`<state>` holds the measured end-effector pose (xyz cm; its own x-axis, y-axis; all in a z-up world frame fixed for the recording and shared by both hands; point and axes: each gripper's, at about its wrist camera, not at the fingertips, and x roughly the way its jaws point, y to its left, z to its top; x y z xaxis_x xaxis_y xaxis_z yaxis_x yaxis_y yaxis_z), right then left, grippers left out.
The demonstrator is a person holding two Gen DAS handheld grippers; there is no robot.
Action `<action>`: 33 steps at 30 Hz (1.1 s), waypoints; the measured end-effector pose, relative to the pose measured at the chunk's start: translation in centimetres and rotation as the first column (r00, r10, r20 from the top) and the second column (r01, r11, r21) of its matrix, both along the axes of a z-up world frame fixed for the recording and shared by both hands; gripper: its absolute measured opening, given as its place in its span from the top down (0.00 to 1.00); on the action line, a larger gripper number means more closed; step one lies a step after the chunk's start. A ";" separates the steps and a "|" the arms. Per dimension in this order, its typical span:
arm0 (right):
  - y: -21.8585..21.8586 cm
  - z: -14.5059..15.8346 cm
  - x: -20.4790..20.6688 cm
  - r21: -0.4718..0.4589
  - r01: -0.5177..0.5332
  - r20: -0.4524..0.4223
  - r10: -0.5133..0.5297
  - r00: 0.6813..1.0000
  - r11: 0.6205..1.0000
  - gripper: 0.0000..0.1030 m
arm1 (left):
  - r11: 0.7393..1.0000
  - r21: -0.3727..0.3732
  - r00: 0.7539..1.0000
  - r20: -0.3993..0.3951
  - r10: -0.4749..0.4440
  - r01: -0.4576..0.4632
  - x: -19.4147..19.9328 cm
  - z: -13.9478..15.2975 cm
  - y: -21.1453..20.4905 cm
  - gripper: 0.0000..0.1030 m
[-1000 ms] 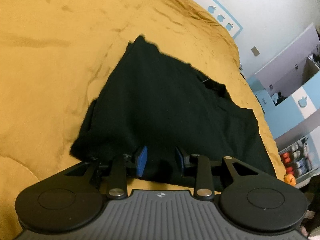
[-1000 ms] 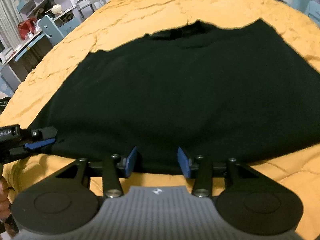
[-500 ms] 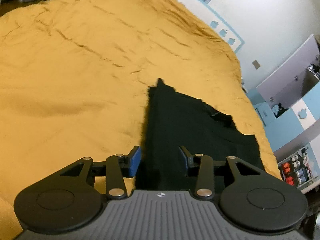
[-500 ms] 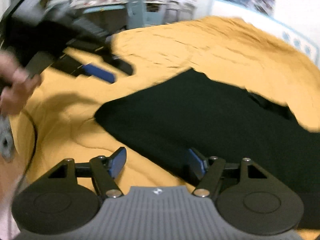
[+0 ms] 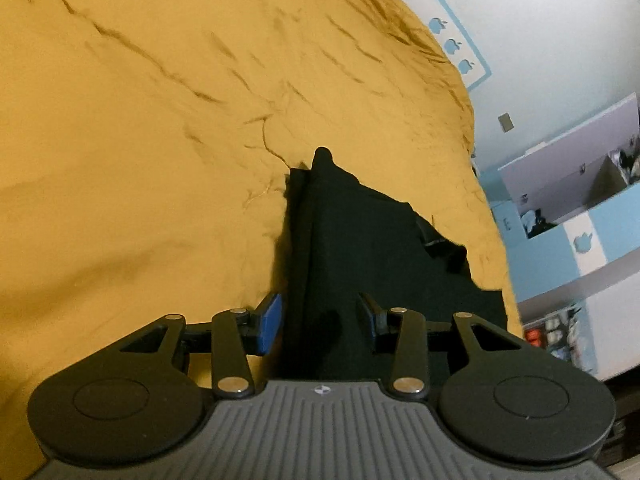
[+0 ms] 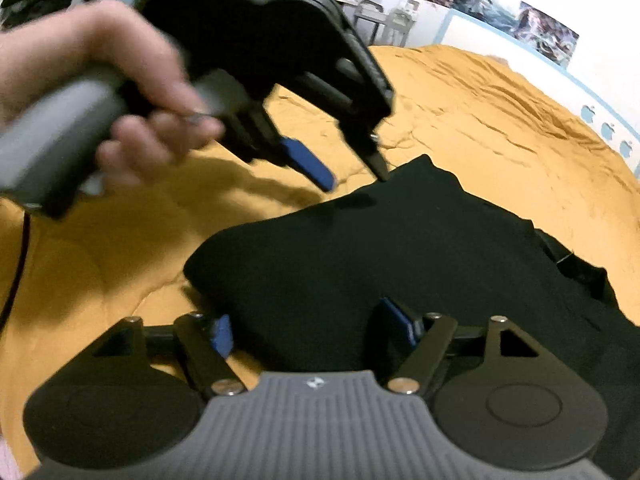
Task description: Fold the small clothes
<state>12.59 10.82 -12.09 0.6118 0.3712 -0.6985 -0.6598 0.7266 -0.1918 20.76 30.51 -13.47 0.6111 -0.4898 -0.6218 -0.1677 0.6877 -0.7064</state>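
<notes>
Room: bedroom, I'm working over an orange bedspread [image 5: 140, 152], blue-trim wall [image 5: 560, 40] behind.
R gripper [image 6: 308, 332]: jaws opening, wide now, nothing pinched; near fold of the cloth [image 6: 400, 256] lies between the pads, untouched I think.
L gripper [image 5: 320, 320]: jaws half apart, empty, straddling the cloth's left edge.
Cloth: black, folded, flat on the bed; long axis runs away from me.
Nearer: L hand [image 6: 132, 92] is at the far corner, R at the near edge.
</notes>
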 end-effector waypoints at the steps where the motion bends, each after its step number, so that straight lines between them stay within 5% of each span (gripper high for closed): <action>1: 0.0 0.0 0.1 0.006 0.004 -0.006 -0.004 1.000 1.000 0.30 | 1.000 -0.013 1.000 -0.007 -0.006 0.006 0.9 -0.5 -0.1 0.55; 5: 0.1 0.0 0.9 0.016 0.004 -0.016 -0.004 1.000 1.000 0.29 | 1.000 -0.025 0.999 -0.047 0.001 -0.002 3.5 -2.1 -0.6 0.55; 11: 0.1 -0.1 1.2 0.022 0.001 -0.020 0.000 1.000 1.000 0.27 | 0.988 -0.151 0.998 -0.054 0.025 -0.032 6.4 -4.4 -0.7 0.55; 33: 1.1 -0.7 0.4 0.010 -0.032 0.036 0.031 0.999 0.999 0.25 | 0.966 -0.257 0.992 -0.118 -0.053 0.021 12.9 -7.3 -0.5 0.52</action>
